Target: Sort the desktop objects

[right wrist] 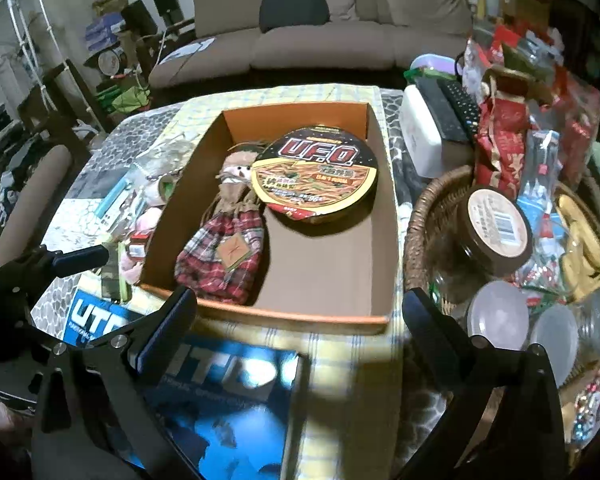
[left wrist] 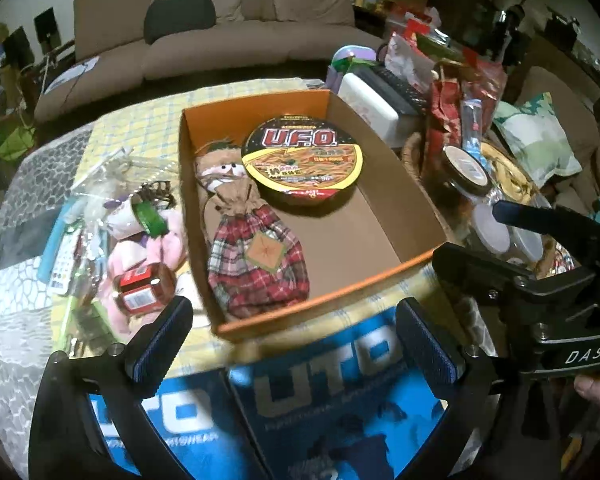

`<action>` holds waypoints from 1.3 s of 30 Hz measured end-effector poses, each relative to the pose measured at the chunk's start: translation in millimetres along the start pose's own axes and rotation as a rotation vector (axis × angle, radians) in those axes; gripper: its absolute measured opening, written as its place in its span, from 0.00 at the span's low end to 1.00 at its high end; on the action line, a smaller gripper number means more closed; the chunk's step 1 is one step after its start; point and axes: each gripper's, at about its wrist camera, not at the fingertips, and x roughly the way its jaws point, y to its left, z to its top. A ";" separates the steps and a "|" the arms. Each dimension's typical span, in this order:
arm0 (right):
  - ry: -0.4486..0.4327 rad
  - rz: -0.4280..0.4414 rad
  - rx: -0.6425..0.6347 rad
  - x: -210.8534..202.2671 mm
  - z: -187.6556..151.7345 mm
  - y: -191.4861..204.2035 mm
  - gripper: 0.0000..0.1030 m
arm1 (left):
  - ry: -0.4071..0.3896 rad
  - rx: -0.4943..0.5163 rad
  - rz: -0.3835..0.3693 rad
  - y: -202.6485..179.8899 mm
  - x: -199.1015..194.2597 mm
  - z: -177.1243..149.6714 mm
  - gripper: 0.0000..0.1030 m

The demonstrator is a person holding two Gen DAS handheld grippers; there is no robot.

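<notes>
An orange cardboard box [left wrist: 384,200] [right wrist: 380,216] sits mid-table. Inside are a round U.F.O. noodle bowl [left wrist: 302,158] [right wrist: 316,174] and a plaid cloth doll [left wrist: 252,248] [right wrist: 224,256]. Left of the box lie a pink plush toy [left wrist: 140,236], a red-labelled jar [left wrist: 142,290] and a blue pen [left wrist: 58,232]. My left gripper [left wrist: 296,344] is open and empty above blue UTO magazines [left wrist: 320,400] [right wrist: 228,392]. My right gripper [right wrist: 300,324] is open and empty at the box's near edge; it also shows in the left wrist view [left wrist: 512,236].
A wicker basket [right wrist: 424,216] right of the box holds a brown-lidded jar [right wrist: 496,228], plastic-lidded jars [right wrist: 500,316], red wrapped packages [right wrist: 504,148] and gold sweets. A white container [right wrist: 420,136] with remotes stands behind. A sofa [right wrist: 324,40] is beyond the table.
</notes>
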 end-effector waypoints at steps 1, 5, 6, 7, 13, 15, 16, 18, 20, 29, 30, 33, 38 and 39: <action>-0.005 -0.001 -0.003 -3.9 -1.6 2.5 1.00 | -0.008 0.006 0.006 -1.1 -6.4 -3.4 1.00; -0.024 0.001 -0.011 -21.7 -8.8 14.5 1.00 | -0.035 0.013 0.025 -1.1 -24.9 -12.9 1.00; -0.029 0.002 -0.013 -26.0 -10.2 17.9 1.00 | -0.040 0.010 0.027 0.6 -29.6 -15.5 1.00; -0.034 0.004 -0.017 -31.1 -12.1 22.7 1.00 | -0.043 0.007 0.028 2.7 -33.0 -17.3 1.00; -0.070 0.099 -0.025 -58.8 -18.7 53.8 1.00 | -0.073 -0.026 0.013 47.3 -66.1 -40.5 1.00; -0.088 0.126 -0.038 -66.1 -19.3 66.1 1.00 | -0.100 -0.044 0.027 72.9 -78.6 -49.4 1.00; -0.100 0.155 -0.053 -70.1 -19.0 76.7 1.00 | -0.108 -0.056 0.033 85.3 -83.0 -53.0 1.00; -0.110 0.218 -0.063 -73.6 -18.8 91.8 1.00 | -0.112 -0.100 0.053 119.7 -90.6 -60.5 1.00; -0.123 0.305 -0.060 -74.4 -17.6 108.0 1.00 | -0.121 -0.152 0.088 155.3 -95.9 -66.8 1.00; -0.101 0.394 -0.050 -23.6 -3.1 172.3 1.00 | -0.132 -0.308 0.132 257.5 -78.7 -91.1 1.00; -0.092 0.398 -0.042 -12.8 -2.1 178.2 1.00 | -0.127 -0.320 0.128 260.7 -73.7 -93.0 1.00; -0.073 0.402 -0.026 9.0 -0.8 188.3 1.00 | -0.112 -0.379 0.095 279.6 -54.0 -99.0 1.00; -0.028 0.384 -0.021 52.5 10.1 208.6 1.00 | -0.117 -0.483 0.032 302.7 -23.0 -103.4 1.00; -0.022 0.383 -0.022 62.1 13.2 213.7 1.00 | -0.115 -0.503 0.014 307.7 -16.4 -104.0 1.00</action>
